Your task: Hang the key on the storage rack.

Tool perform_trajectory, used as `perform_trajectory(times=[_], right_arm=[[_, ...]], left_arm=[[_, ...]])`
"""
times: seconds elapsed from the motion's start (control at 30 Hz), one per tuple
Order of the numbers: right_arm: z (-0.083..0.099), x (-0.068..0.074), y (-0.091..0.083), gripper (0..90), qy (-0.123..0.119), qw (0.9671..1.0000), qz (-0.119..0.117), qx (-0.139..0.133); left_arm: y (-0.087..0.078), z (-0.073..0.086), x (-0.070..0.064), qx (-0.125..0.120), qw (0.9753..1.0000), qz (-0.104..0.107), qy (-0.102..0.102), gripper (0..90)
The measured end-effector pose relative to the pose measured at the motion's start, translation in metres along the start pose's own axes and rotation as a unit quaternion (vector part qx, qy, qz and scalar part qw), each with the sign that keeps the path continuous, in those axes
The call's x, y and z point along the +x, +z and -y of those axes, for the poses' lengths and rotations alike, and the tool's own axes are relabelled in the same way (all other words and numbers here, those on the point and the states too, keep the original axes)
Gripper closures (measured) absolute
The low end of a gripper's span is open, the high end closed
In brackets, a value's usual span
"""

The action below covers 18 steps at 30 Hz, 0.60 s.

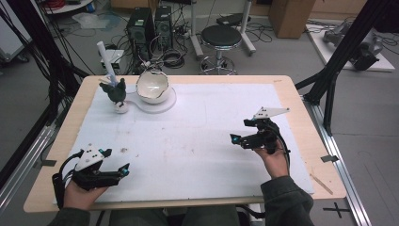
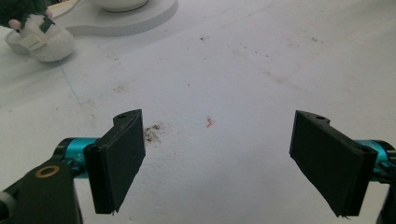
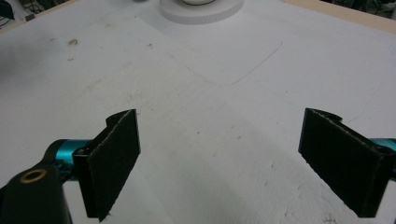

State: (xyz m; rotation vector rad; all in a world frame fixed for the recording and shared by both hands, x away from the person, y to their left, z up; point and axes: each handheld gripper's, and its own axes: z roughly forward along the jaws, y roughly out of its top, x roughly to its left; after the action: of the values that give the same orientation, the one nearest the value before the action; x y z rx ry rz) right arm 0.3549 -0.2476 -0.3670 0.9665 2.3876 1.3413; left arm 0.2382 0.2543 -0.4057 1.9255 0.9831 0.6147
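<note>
A white cracked-shell bowl (image 1: 152,86) rests on a round white base (image 1: 164,104) at the back left of the white mat (image 1: 197,136). Just left of it stands a dark plush toy (image 1: 116,92) on a white foot, with a white tube (image 1: 107,60) rising behind it. My left gripper (image 1: 116,161) is held low at the mat's front left, open, nothing between its jaws. My right gripper (image 1: 241,130) hovers at the right, open and empty too. In the left gripper view my gripper (image 2: 219,158) faces the plush toy (image 2: 32,32) and base (image 2: 126,21) far off. The right gripper (image 3: 219,158) faces the base (image 3: 201,9).
The mat covers most of the wooden table (image 1: 301,108). A thin wooden stick (image 1: 321,183) lies near the front right corner. Beyond the table stand a black stool (image 1: 221,37), two computer towers (image 1: 150,26) and black frame posts (image 1: 343,47).
</note>
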Motion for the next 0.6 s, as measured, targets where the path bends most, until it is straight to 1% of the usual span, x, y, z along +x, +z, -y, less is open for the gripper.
perform_trajectory(times=[0.2,0.3,0.47,0.6], right_arm=[[0.008,-0.001,-0.003,11.8,0.004,1.0000,0.004,-0.001],[0.011,-0.001,-0.004,11.8,0.000,1.0000,0.007,-0.001],[0.016,-0.001,-0.006,11.8,0.002,1.0000,0.008,-0.002],[0.021,-0.001,-0.007,11.8,0.004,0.9999,0.010,0.004]], left_arm=[[0.000,0.000,0.000,0.000,1.0000,0.000,-0.001,18.6],[0.000,0.000,0.000,-0.001,1.0000,-0.001,-0.001,18.6],[0.000,0.000,0.000,0.000,1.0000,0.000,-0.001,18.6],[-0.001,0.000,0.000,0.000,1.0000,0.000,-0.001,18.6]])
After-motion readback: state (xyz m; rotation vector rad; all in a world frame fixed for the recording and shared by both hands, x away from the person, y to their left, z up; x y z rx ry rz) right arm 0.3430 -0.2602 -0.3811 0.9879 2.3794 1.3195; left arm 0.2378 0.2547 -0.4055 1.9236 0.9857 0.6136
